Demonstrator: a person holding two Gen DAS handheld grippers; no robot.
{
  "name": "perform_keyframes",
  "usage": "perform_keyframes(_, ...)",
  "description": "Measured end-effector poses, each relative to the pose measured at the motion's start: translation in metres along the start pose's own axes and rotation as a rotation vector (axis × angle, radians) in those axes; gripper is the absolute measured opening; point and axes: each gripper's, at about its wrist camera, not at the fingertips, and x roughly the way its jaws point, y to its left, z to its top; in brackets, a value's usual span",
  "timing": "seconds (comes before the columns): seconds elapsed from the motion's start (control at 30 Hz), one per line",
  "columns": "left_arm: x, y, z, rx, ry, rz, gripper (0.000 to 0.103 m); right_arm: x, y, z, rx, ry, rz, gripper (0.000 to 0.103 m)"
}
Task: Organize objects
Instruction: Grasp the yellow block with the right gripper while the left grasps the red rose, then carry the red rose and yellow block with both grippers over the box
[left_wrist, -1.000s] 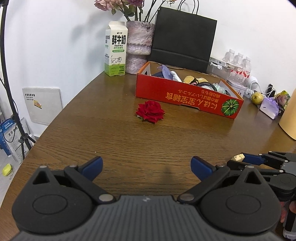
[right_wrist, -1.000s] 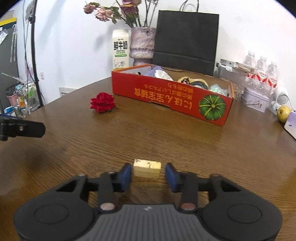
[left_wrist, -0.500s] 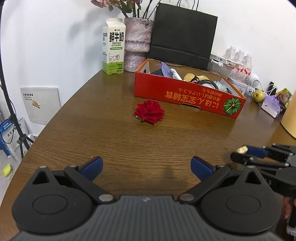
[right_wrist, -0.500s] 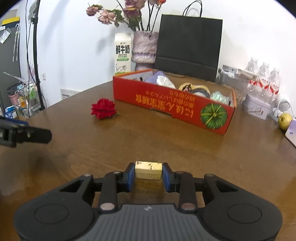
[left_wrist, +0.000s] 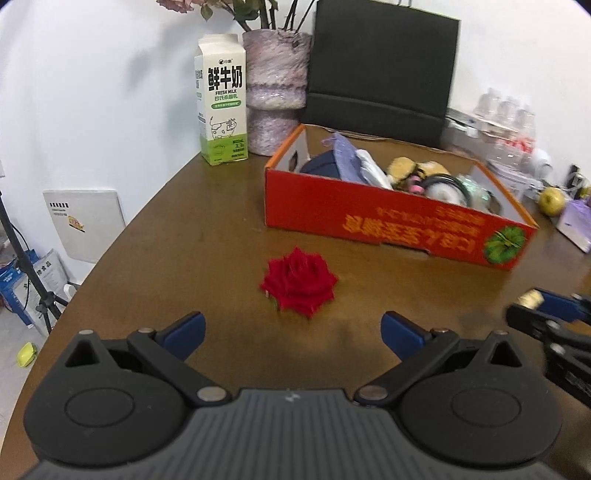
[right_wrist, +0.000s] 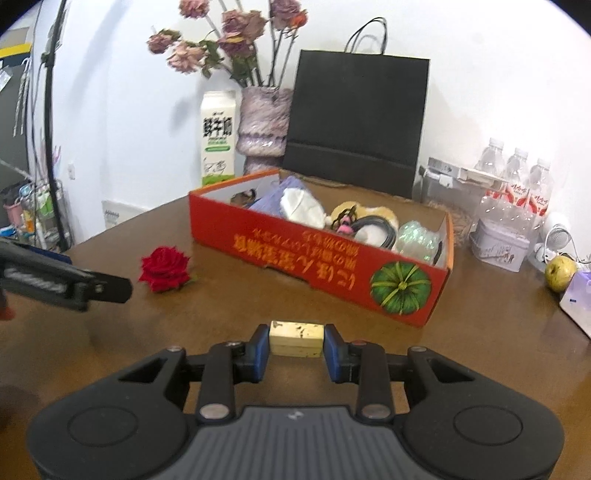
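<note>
— Where's the cream-coloured block (right_wrist: 296, 338)?
— Clamped between the blue pads of the right gripper (right_wrist: 295, 351), above the brown table (right_wrist: 229, 291), on the near side of the red cardboard box (right_wrist: 317, 266).
— And the left gripper (left_wrist: 292, 329)?
— Jaws spread wide, holding nothing — the red rose (left_wrist: 297, 283) lies on the table just beyond them, near the box.
</note>
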Motion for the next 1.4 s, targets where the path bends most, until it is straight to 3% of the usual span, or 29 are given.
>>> perform_keyframes(0.37, 0.068, -0.012, 0.023, -0.021, 0.019, 0.074, 0.1, 0.015, -0.019, -0.001, 0.053, 0.0, -0.019, 0.03)
perform_keyframes(0.43, 0.07, -0.012, 0.02, -0.008, 0.032, 0.047, 0.082, 0.017, -0.02, -0.002, 0.055, 0.004, -0.019, 0.03)
perform_keyframes(0.47, 0.071, -0.011, 0.018, -0.005, 0.043, 0.029, 0.059, 0.018, -0.02, -0.002, 0.055, 0.005, -0.019, 0.03)
perform_keyframes(0.57, 0.065, -0.013, 0.013, 0.024, 0.045, -0.015, 0.05, 0.018, -0.018, -0.003, 0.049, 0.007, -0.023, 0.03)
perform_keyframes(0.97, 0.006, -0.022, -0.017, 0.059, -0.04, -0.095, 0.049, 0.009, -0.013, -0.008, 0.04, 0.002, -0.011, 0.03)
perform_keyframes(1.4, -0.028, -0.029, -0.028, 0.058, -0.085, -0.12, 0.05, -0.012, 0.003, -0.01, 0.015, -0.024, 0.011, 0.03)
